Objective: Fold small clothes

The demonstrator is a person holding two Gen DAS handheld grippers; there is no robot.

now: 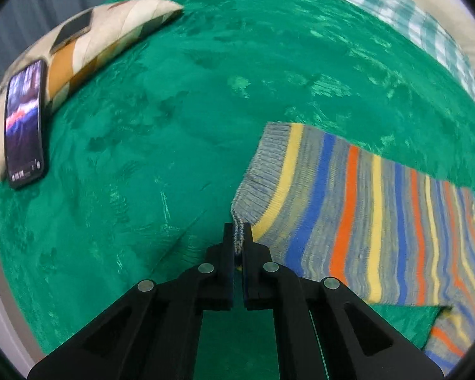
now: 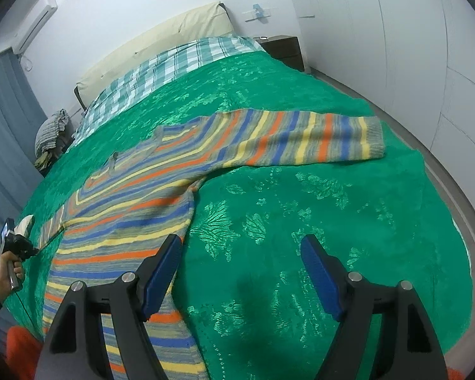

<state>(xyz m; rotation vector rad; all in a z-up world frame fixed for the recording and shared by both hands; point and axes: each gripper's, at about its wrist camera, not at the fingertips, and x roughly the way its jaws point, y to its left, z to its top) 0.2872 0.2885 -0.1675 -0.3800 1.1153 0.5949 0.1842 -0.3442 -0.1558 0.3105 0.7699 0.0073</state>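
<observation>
Green bedspread carries the striped sweater; left gripper pinches its sleeve cuff, sleeve running lower right (right gripper gapes empty).

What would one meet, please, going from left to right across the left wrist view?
Phone lying on a patchwork cushion → bare green bedspread → left gripper shut on the sleeve cuff → striped sweater.

The black two-finger left gripper points steeply down, jaws pinched together on the cuff of a striped knit sweater, while the blue-padded right gripper hovers with jaws spread wide, holding nothing.
</observation>
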